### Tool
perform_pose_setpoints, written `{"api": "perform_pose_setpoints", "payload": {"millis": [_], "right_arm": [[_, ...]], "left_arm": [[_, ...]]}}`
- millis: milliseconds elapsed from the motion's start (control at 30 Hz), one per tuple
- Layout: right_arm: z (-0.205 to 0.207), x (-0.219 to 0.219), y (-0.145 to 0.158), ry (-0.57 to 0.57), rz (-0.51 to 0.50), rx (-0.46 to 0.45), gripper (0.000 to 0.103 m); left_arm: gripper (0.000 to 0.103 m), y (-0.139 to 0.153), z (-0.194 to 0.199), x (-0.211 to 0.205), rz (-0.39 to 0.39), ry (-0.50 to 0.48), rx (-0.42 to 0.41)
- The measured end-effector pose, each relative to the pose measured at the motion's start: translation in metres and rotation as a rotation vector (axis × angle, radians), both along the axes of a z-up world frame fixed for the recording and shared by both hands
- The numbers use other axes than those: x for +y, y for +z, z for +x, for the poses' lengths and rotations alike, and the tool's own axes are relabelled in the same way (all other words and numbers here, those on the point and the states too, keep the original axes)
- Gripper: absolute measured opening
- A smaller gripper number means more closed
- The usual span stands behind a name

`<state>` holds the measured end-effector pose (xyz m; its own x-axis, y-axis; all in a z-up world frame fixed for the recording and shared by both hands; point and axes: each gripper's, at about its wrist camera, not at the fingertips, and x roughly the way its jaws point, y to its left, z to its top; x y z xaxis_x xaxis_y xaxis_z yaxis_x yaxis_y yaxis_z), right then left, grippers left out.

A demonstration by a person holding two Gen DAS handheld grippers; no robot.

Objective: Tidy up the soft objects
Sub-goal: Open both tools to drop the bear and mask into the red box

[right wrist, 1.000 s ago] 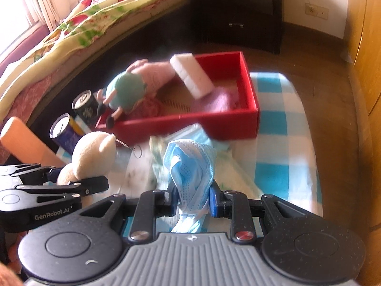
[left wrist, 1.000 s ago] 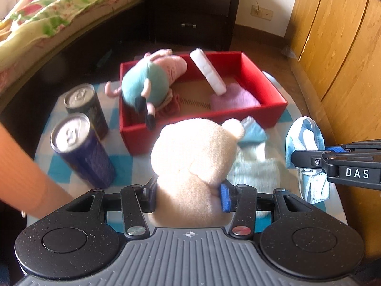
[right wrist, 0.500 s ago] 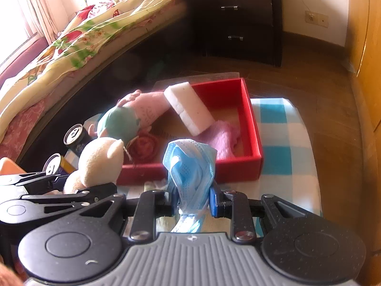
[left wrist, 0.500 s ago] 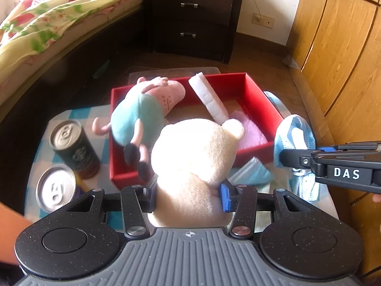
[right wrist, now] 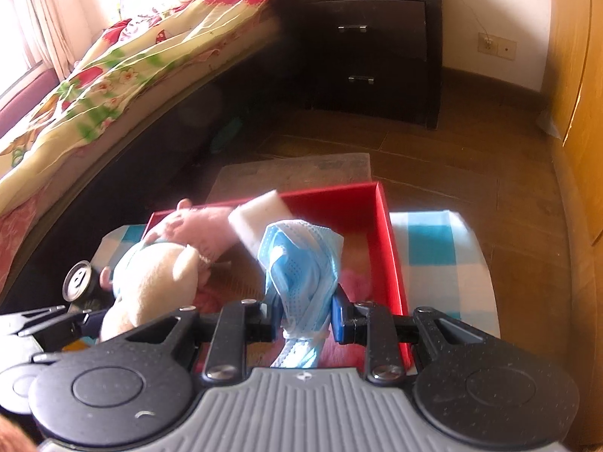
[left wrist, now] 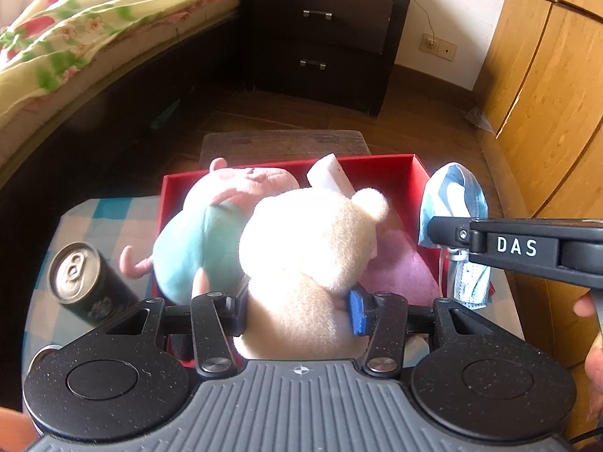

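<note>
A bedroom: a bed (right wrist: 124, 75) with a flowered cover on the left, a dark nightstand (left wrist: 324, 37) against the far wall, a wooden wardrobe (left wrist: 546, 94) on the right. In front sits a small tabletop (right wrist: 433, 241) under a blue-and-white checked cloth, carrying a red box (right wrist: 392, 263).

The left gripper (left wrist: 297, 309) has its fingers (left wrist: 358, 310) closed on a cream bear (left wrist: 309, 248), held up over the near edge of the box. The right gripper (right wrist: 305, 320) has its fingers (right wrist: 339, 316) pinched on a crumpled blue mask (right wrist: 301, 263), which hangs above the right part of the box, just inside its right wall.

In the box lies a pig plush (left wrist: 211, 226) with a pink head and teal body, its legs sticking out over the left wall. A white sponge (right wrist: 256, 222) stands tilted beside the pig's head. A pink cloth (left wrist: 399, 271) lies on the box floor toward the right; the right wrist view is blurred there, so its outline is hard to make out. A dark can (left wrist: 83, 282) stands upright on the cloth left of the box, apart from it.
</note>
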<state>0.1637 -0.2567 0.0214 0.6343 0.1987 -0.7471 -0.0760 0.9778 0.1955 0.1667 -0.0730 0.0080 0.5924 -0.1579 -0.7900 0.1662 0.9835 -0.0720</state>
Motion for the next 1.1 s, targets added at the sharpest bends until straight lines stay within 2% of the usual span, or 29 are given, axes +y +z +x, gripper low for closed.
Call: {"api": "perform_pose_setpoints", "payload": {"millis": [233,300,367,433,500,600,767,933,1100], "right_arm": [[0.020,0.002,-0.017,-0.004,-0.011,0.024,0.005],[0.023,0.002,-0.020,-0.009,-0.017,0.022,0.006],[0.024,0.002,-0.023,-0.014,-0.026,0.021,0.016],[0.025,0.001,-0.024,-0.023,-0.035,0.005,0.037],[0.025,0.000,-0.024,-0.018,-0.038,0.000,0.040],[0.024,-0.003,-0.023,-0.019,-0.018,-0.002,0.045],[0.015,-0.008,-0.016,-0.023,0.000,-0.012,0.045],[-0.003,-0.014,-0.009,-0.032,-0.005,-0.014,0.045],[-0.023,-0.013,-0.001,-0.032,-0.021,-0.017,0.045]], "left_arm": [[0.050,-0.011,0.015,-0.005,0.010,0.002,0.012],[0.053,-0.013,0.018,-0.006,0.008,-0.012,0.018],[0.059,-0.013,0.020,-0.006,0.004,-0.005,0.011],[0.067,-0.011,0.021,-0.004,-0.001,0.018,-0.003],[0.070,-0.011,0.023,-0.002,-0.027,0.027,0.007],[0.072,-0.011,0.022,-0.006,-0.011,0.025,-0.001],[0.074,0.000,0.010,-0.006,-0.019,0.023,-0.026],[0.067,0.007,-0.006,-0.003,-0.023,0.023,-0.032],[0.067,0.011,-0.022,-0.003,-0.014,0.006,-0.029]]}}
